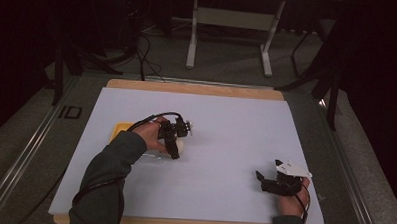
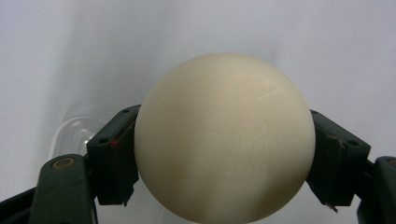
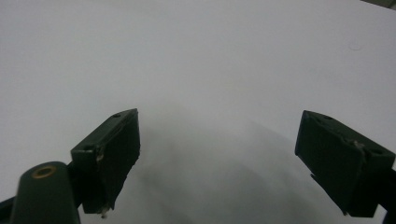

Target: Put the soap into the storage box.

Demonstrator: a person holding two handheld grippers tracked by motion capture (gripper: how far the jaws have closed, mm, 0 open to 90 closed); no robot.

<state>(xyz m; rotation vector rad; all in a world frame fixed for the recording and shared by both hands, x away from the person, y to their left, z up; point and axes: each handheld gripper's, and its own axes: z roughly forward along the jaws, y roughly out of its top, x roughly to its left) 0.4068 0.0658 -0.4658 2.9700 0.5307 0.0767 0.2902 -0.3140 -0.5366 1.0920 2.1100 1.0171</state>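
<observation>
A cream-coloured ball (image 2: 224, 140) sits between the two black jaws of my left gripper (image 2: 224, 158), which is shut on it over the white sheet. From above, the same ball (image 1: 180, 146) shows as a pale spot under the left gripper (image 1: 174, 148), left of the sheet's middle. A clear glass-like object (image 2: 77, 128) lies just behind the left jaw. My right gripper (image 1: 269, 178) rests near the front right of the sheet, open. In the right gripper view its jaws (image 3: 219, 163) stand wide apart with only white paper between them.
A yellow flat object (image 1: 120, 130) lies on the white sheet (image 1: 226, 118) behind the left hand. The sheet covers a wooden board (image 1: 187, 86). Beyond the table stand a white frame's legs (image 1: 191, 41) and loose cables (image 1: 143, 50) on the floor.
</observation>
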